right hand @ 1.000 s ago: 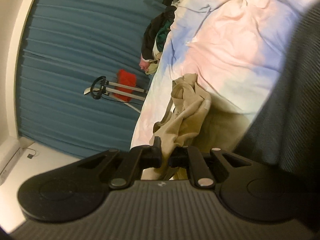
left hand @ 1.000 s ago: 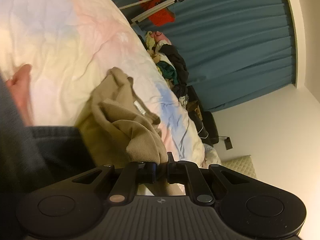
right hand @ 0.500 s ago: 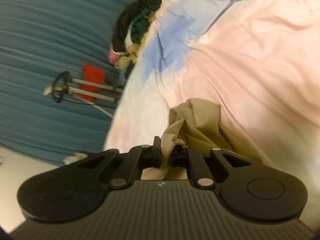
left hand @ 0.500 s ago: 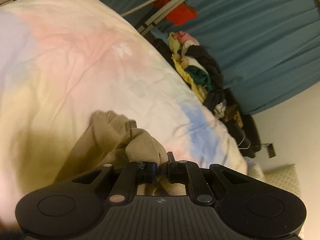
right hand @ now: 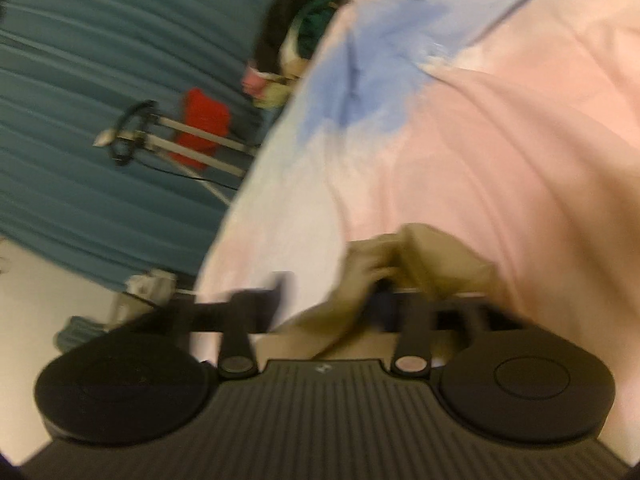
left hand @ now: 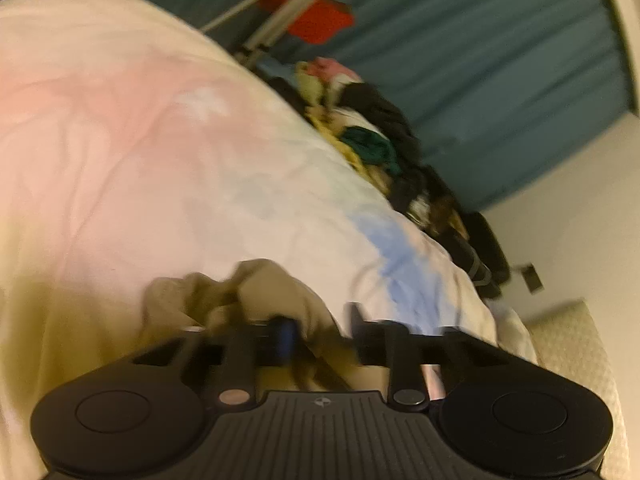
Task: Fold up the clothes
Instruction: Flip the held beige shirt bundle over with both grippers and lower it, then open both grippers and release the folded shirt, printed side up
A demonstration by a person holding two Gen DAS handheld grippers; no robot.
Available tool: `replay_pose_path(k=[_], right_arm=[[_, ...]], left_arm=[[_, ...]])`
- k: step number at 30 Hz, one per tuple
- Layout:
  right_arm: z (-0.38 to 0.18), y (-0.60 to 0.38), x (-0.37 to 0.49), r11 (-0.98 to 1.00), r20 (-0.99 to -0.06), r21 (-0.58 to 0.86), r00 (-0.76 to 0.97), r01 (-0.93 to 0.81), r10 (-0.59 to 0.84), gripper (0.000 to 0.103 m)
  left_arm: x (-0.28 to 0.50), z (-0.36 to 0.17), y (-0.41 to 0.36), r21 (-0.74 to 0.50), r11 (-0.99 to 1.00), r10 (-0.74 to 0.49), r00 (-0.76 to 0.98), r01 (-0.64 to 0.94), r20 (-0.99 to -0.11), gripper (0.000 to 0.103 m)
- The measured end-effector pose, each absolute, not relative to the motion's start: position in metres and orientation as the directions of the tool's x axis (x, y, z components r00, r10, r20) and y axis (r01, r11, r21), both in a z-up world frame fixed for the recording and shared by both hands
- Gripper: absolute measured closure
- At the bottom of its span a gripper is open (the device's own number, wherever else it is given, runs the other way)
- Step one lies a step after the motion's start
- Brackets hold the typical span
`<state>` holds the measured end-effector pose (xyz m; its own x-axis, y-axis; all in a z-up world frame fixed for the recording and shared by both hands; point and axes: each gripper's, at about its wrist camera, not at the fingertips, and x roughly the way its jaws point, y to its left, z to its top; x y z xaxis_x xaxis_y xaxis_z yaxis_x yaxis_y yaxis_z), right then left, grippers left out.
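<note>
A tan ribbed garment (left hand: 256,296) lies bunched on the pastel bedspread (left hand: 160,160), right in front of both grippers. My left gripper (left hand: 320,332) is open, its fingers spread with the tan cloth lying between them. My right gripper (right hand: 332,300) is also open, with the same tan garment (right hand: 420,260) between and over its right finger. Both views are motion-blurred.
A heap of mixed clothes (left hand: 372,140) lies along the bed's far edge, also in the right wrist view (right hand: 304,32). A metal rack with a red cloth (right hand: 200,132) stands before the teal curtain (left hand: 500,60). A cream cushion (left hand: 572,340) lies at the right.
Both grippers were shut on the tan garment half a second ago; now both have opened and the cloth sits lower on the bed. The person's dark sleeve has left view.
</note>
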<state>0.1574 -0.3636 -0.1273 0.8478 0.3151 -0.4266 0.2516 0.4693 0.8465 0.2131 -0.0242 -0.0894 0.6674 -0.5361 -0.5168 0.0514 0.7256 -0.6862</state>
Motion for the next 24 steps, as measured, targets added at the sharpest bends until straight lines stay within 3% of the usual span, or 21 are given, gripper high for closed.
replay_pose_path(k=[1,3,7,9,10,14,17,24], right_arm=[[-0.122,-0.36,0.151,0.482,-0.409,0.847,0.855,0.225,0.319,0.011],[-0.109,-0.352,0.138,0.533,-0.394,0.829,0.853,0.169,0.342,0.012],[-0.094,-0.335,0.108,0.664,-0.404,0.74,0.861,0.109,0.309,0.012],[-0.092,-0.326,0.106,0.746,-0.444,0.658,0.852,0.1,0.278,0.022],[-0.093,-0.322,0.11,0.779,-0.468,0.619,0.843,0.098,0.266,0.037],[-0.112,-0.308,0.142,0.875,-0.555,0.475,0.804,0.096,0.214,0.065],[-0.128,-0.302,0.175,0.92,-0.588,0.382,0.791,0.088,0.168,0.068],[-0.139,-0.303,0.189,0.929,-0.597,0.363,0.783,0.07,0.175,0.07]], left_arm=[[0.208,-0.086,-0.026,-0.671,0.738,-0.535,0.672,0.075,-0.513,0.038],[0.191,-0.075,-0.033,-0.602,0.785,-0.518,0.689,0.146,-0.508,0.024],[0.161,-0.065,-0.049,-0.471,0.845,-0.499,0.688,0.252,-0.527,0.021],[0.162,-0.071,-0.055,-0.434,0.866,-0.476,0.677,0.249,-0.561,0.021],[0.165,-0.076,-0.058,-0.42,0.874,-0.465,0.671,0.245,-0.577,0.021],[0.182,-0.097,-0.073,-0.257,0.936,-0.351,0.69,0.24,-0.633,0.021],[0.194,-0.109,-0.08,-0.182,0.953,-0.302,0.7,0.244,-0.647,0.021],[0.205,-0.123,-0.091,-0.123,0.959,-0.271,0.704,0.255,-0.657,0.023]])
